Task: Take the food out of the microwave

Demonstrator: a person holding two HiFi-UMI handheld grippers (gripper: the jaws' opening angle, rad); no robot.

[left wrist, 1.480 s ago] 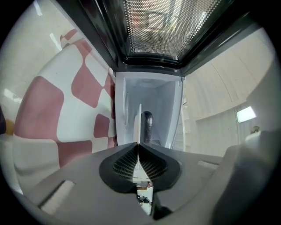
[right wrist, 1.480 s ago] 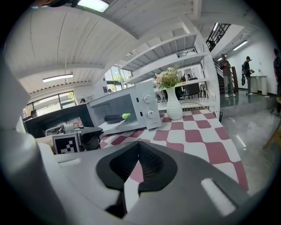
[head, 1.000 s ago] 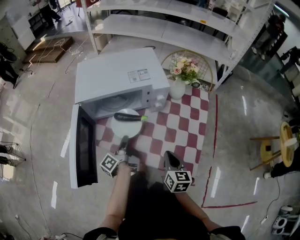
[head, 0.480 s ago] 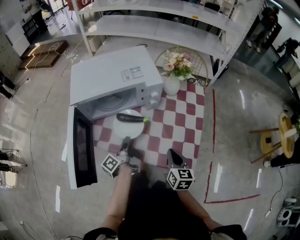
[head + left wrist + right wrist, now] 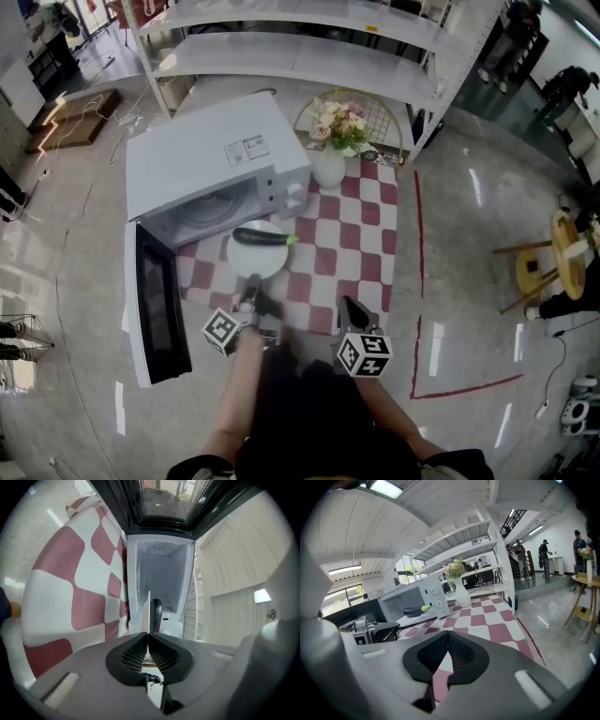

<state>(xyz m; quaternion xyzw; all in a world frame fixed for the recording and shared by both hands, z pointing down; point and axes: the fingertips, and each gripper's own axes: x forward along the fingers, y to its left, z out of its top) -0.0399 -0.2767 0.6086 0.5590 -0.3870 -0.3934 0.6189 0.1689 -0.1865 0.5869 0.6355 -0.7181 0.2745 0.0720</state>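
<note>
The white microwave (image 5: pixel 216 155) stands on a red-and-white checked cloth (image 5: pixel 352 248) with its door (image 5: pixel 155 300) swung open to the left. A white plate (image 5: pixel 253 262) carrying a dark eggplant (image 5: pixel 261 237) with a green stem hangs just outside the opening. My left gripper (image 5: pixel 249 298) is shut on the plate's near rim. In the left gripper view the plate (image 5: pixel 149 611) shows edge-on between the closed jaws, with the eggplant (image 5: pixel 156 613) beyond. My right gripper (image 5: pixel 349 307) is shut and empty, to the right of the plate, over the cloth's near edge.
A white vase of flowers (image 5: pixel 330 164) stands right of the microwave, in front of a gold wire rack (image 5: pixel 389 117). White shelving (image 5: pixel 309 56) runs behind. A wooden stool (image 5: pixel 562 258) is far right. Red tape lines (image 5: pixel 417 281) mark the floor.
The plate with the eggplant has come slightly further out of the microwave toward me, carried by the left gripper. The right gripper has drawn back a little as well.
</note>
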